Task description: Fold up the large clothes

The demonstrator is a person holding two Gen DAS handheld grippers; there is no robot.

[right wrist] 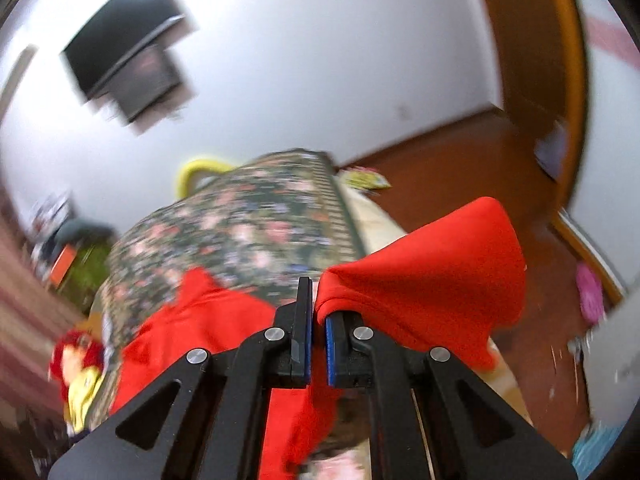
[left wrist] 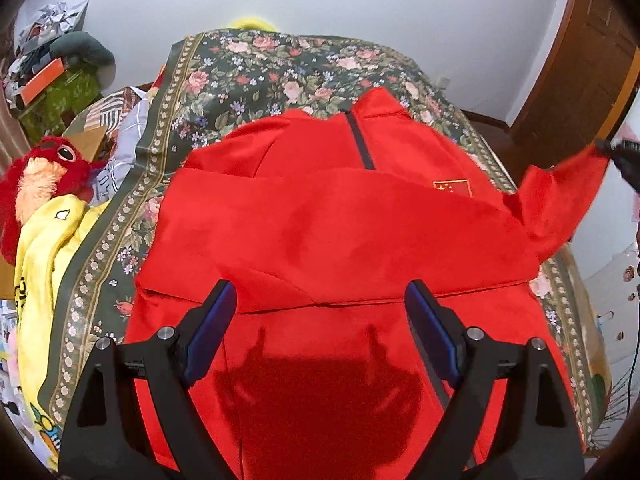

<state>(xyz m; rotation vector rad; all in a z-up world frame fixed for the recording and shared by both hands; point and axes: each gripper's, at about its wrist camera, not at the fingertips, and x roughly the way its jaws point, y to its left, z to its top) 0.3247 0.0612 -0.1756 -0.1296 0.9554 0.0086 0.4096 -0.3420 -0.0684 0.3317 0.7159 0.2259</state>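
Right gripper [right wrist: 318, 300] is clamped on a sleeve [right wrist: 432, 276] of the red jacket [left wrist: 340, 224], holding it raised off the bed's right edge. Left gripper [left wrist: 320, 300] hangs above the jacket with jaws wide apart, nothing between them. We see the jacket spread front-up on the floral bedspread [left wrist: 256, 68], one sleeve already folded across its chest.
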